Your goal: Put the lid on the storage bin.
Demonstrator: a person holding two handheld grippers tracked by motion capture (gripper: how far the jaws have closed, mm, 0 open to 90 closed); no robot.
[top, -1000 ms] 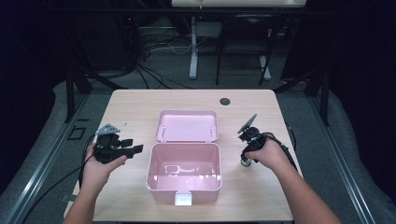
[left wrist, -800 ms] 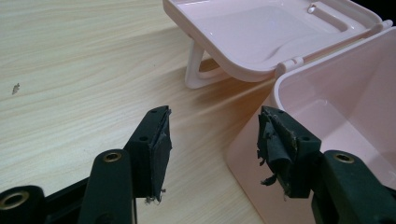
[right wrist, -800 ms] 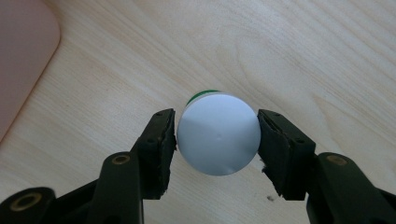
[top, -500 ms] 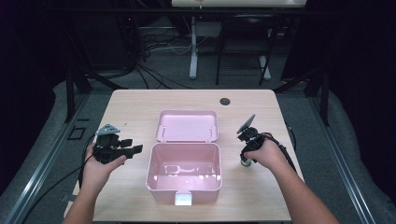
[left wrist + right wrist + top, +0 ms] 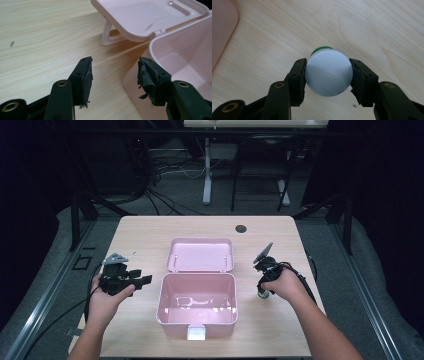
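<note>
An open pink plastic box (image 5: 169,319) stands mid-table, its lid (image 5: 200,255) laid back flat behind it; the inside looks empty. My left gripper (image 5: 143,280) hovers just left of the box, open, with nothing between its pads (image 5: 86,77); the box wall (image 5: 140,82) is right beside it. My right gripper (image 5: 262,291) points down at the table right of the box. Its jaws have just been closing and now press on both sides of a small round white-capped container (image 5: 328,72) with green below the cap, standing upright on the table.
A wooden table (image 5: 145,235) with a small dark round hole (image 5: 241,228) near its far edge. Cables trail from both grippers off the table sides. The box's white latch (image 5: 196,333) faces the person.
</note>
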